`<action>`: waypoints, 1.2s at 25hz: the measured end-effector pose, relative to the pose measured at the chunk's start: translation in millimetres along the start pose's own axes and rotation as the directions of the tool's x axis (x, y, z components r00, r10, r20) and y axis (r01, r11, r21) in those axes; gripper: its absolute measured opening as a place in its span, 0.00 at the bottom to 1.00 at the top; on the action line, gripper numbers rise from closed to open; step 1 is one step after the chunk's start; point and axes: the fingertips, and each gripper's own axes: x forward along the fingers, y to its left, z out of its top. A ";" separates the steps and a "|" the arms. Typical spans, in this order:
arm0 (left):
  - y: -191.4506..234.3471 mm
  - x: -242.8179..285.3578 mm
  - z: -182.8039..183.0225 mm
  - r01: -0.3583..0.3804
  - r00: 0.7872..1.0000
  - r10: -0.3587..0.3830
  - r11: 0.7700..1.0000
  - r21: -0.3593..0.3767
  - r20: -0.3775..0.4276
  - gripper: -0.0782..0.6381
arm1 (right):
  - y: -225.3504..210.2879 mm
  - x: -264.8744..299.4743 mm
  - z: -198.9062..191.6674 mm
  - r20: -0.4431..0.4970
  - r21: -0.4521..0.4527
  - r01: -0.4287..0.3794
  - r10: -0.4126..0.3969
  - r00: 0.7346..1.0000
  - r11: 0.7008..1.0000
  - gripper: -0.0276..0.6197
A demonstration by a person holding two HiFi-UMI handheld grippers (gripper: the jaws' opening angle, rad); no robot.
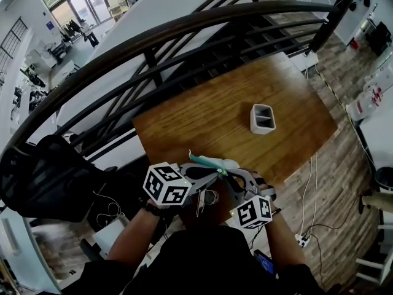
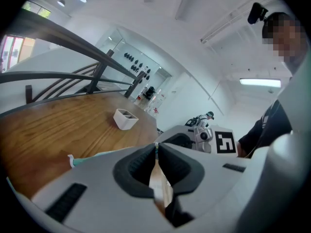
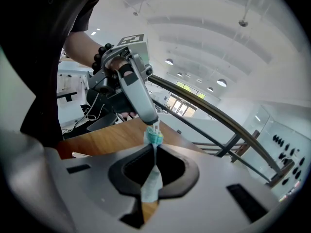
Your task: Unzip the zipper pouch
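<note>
Closest in, the right gripper [image 3: 154,148] is clamped shut on the teal zipper pouch [image 3: 151,181], with a fold of the fabric pinched flat between its pads. Facing it from the other side, the left gripper [image 2: 156,148] has its jaws brought together on the small white zipper pull [image 3: 155,127] at the top end of the pouch. From the right gripper view I see those tips nipping the tab just above the teal fabric.

From the head view, both grippers meet over the near edge of the wooden table [image 1: 202,115], and the pouch stretches between and just beyond them. Whether it rests on the wood I cannot tell, nor what it holds.

Further across the table, toward the right and well apart from the pouch, stands a white container [image 1: 263,118] with two compartments side by side. I see only their shaded inner walls.

Left of the person sits a black chair [image 1: 49,177], close beside the table's near corner. On the floor to the right, cables [image 1: 310,195] trail down from the table edge. Beyond the far edge a dark railing [image 1: 184,29] curves across the whole view.
</note>
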 end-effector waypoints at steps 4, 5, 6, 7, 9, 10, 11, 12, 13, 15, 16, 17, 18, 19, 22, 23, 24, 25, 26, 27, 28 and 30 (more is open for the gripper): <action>2.6 0.4 -3.2 -0.020 1.000 0.020 1.000 0.008 -0.020 0.15 | 3.2 -1.5 -0.7 -0.005 -0.015 0.003 -0.003 1.000 1.000 0.05; 4.5 0.4 -5.4 -0.034 0.999 0.035 0.999 0.024 -0.036 0.15 | 4.0 -2.3 -0.7 -0.005 -0.017 0.001 -0.002 1.000 1.000 0.05; 5.9 0.6 -7.9 -0.043 0.998 0.045 0.998 0.041 -0.053 0.15 | 5.0 -2.8 -0.7 -0.006 -0.022 -0.001 0.001 1.000 1.000 0.05; 6.3 1.0 -9.8 -0.044 0.997 0.047 0.998 0.054 -0.066 0.15 | 6.1 -3.0 -0.7 -0.008 -0.028 -0.003 0.003 1.000 1.000 0.05; 4.8 2.1 -10.5 -0.033 0.996 0.038 0.997 0.063 -0.076 0.15 | 7.1 -3.8 -0.4 -0.009 -0.028 -0.007 0.007 1.000 1.000 0.05; 3.7 3.1 -10.0 -0.027 0.996 0.032 0.998 0.065 -0.078 0.15 | 6.9 -4.5 -0.8 -0.008 -0.022 -0.006 0.006 1.000 1.000 0.05; 2.4 4.0 -9.5 -0.022 0.996 0.028 0.997 0.067 -0.081 0.15 | 6.5 -5.2 -1.5 -0.007 -0.018 -0.004 0.004 1.000 1.000 0.05; 1.1 4.8 -9.3 -0.020 0.996 0.026 0.997 0.071 -0.084 0.15 | 6.2 -6.0 -1.7 -0.005 -0.015 -0.002 0.002 1.000 1.000 0.05; 0.1 5.1 -9.1 -0.021 0.996 0.027 0.997 0.074 -0.088 0.15 | 5.8 -7.1 -1.1 -0.004 -0.012 0.000 0.000 1.000 1.000 0.05; -1.1 5.1 -7.8 -0.030 0.995 0.037 0.997 0.077 -0.092 0.14 | 4.3 -9.3 0.6 0.004 0.009 0.001 -0.001 1.000 1.000 0.05; -1.3 4.8 -6.7 -0.037 0.995 0.043 0.996 0.077 -0.090 0.14 | 3.3 -10.4 1.2 0.012 0.027 0.001 -0.001 1.000 1.000 0.05; -1.5 4.5 -5.7 -0.041 0.995 0.048 0.996 0.076 -0.087 0.13 | 2.5 -11.5 2.0 0.020 0.047 0.000 -0.001 1.000 0.999 0.05; -1.9 4.2 -4.9 -0.044 0.995 0.050 0.996 0.074 -0.084 0.13 | 1.9 -12.8 2.8 0.028 0.064 -0.002 0.000 1.000 0.998 0.05; -2.2 3.9 -4.5 -0.045 0.996 0.050 0.997 0.070 -0.080 0.13 | 1.8 -14.2 3.7 0.035 0.079 -0.004 0.001 0.999 0.997 0.05; -2.1 2.5 -3.5 -0.043 0.997 0.047 0.998 0.048 -0.068 0.13 | 1.5 -18.4 7.6 0.053 0.106 -0.008 0.002 0.999 0.994 0.05; -1.6 2.1 -3.1 -0.043 0.997 0.046 0.998 0.038 -0.064 0.13 | 1.0 -19.2 8.2 0.057 0.109 -0.006 -0.001 0.998 0.994 0.05; -0.9 1.9 -2.6 -0.043 0.997 0.045 0.999 0.028 -0.060 0.14 | 0.4 -19.7 8.4 0.059 0.112 -0.003 -0.004 0.998 0.994 0.05; -0.4 1.9 -2.0 -0.044 0.997 0.045 0.999 0.021 -0.057 0.14 | -0.4 -20.1 8.5 0.060 0.114 0.000 -0.007 0.998 0.994 0.05; -0.1 1.8 -1.3 -0.044 0.997 0.045 0.999 0.018 -0.055 0.13 | -1.1 -20.5 8.9 0.061 0.115 0.002 -0.009 0.998 0.993 0.05; -0.1 1.7 -0.4 -0.046 0.997 0.047 0.999 0.016 -0.053 0.13 | -1.6 -21.0 9.3 0.063 0.117 0.003 -0.011 0.998 0.993 0.05; -0.1 1.6 0.5 -0.049 0.997 0.050 0.999 0.016 -0.052 0.13 | -2.0 -21.6 10.0 0.066 0.118 0.005 -0.013 0.998 0.993 0.05; 3.7 0.8 2.2 -0.080 0.995 0.081 0.997 0.021 -0.052 0.14 | -3.2 -23.9 11.6 0.075 0.124 0.009 -0.018 0.997 0.992 0.05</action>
